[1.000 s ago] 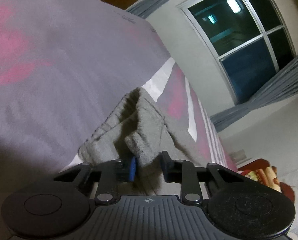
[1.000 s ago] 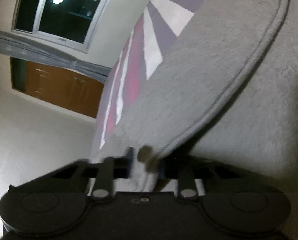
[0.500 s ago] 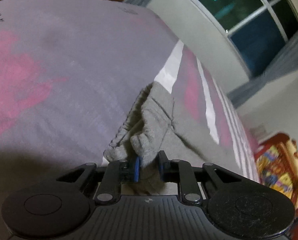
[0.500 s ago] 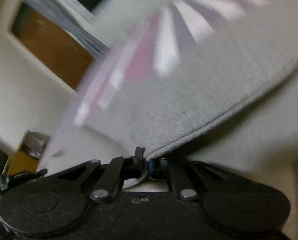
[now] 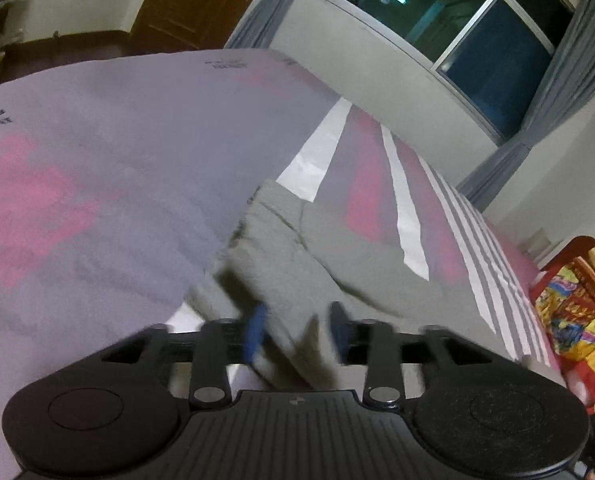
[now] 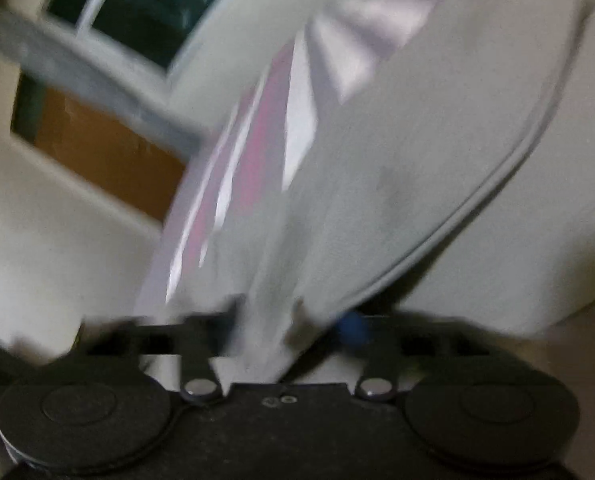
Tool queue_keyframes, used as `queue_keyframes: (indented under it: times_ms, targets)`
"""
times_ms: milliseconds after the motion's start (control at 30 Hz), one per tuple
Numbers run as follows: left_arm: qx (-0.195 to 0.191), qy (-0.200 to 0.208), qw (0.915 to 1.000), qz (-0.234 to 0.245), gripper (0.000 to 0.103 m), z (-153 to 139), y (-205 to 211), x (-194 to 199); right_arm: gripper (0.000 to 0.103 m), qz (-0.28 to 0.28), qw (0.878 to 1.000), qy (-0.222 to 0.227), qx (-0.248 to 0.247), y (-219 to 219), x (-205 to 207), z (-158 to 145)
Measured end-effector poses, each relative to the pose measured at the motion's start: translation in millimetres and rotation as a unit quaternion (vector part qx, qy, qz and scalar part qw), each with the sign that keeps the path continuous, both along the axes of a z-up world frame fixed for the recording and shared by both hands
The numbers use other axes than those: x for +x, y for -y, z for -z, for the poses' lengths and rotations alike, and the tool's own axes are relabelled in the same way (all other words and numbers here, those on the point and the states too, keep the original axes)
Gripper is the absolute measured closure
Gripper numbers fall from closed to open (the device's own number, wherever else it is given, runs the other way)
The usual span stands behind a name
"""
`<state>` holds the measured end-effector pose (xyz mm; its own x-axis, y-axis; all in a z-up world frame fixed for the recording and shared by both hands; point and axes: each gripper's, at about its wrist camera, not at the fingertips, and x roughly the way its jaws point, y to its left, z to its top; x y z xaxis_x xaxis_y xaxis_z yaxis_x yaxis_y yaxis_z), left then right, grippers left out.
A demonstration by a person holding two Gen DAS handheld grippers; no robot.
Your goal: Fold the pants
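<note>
The grey pants [image 5: 297, 248] lie bunched on the bed with its grey, pink and white cover [image 5: 97, 184]. My left gripper [image 5: 297, 332] has its jaws spread apart, with a fold of the pants lying loosely between the blue pads. In the right wrist view the pants [image 6: 397, 168] fill the right side, hem seam curving down. My right gripper [image 6: 293, 328] also stands open, with a strip of the grey cloth hanging between its fingers. Both views are motion-blurred.
A window [image 5: 457, 24] with grey curtains and a white wall stand beyond the bed. A wooden door [image 5: 185, 4] is at the back left. A colourful patterned blanket [image 5: 577, 308] lies at the bed's right edge.
Both grippers have gone from shut on the pants to open. The left view has tilted up and the cloth has dropped flatter on the bed. The right gripper has swung.
</note>
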<state>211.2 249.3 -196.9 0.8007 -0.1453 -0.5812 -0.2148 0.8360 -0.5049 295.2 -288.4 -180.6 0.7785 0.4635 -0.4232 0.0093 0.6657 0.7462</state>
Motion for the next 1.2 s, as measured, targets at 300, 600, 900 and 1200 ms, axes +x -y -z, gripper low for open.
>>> queue_keyframes:
  times_ms: [300,600,900,1200]
  targets:
    - [-0.043,-0.053,0.9972,-0.029,0.054,39.7,20.5,18.6,0.075,0.159,0.983,-0.033,0.089,114.1,6.1,57.0]
    - [-0.022,-0.072,0.9969,-0.025,0.05,55.5,26.3,24.1,0.099,0.153,0.987,-0.028,0.049,148.3,20.2,43.4]
    - [-0.032,-0.075,0.9965,-0.02,0.05,55.5,23.8,23.2,0.099,0.136,0.99,0.024,-0.022,158.1,-92.4,-12.0]
    - [-0.033,-0.072,0.9968,-0.015,0.05,57.8,26.0,26.9,0.066,0.16,0.985,-0.007,0.059,222.0,-86.9,33.1]
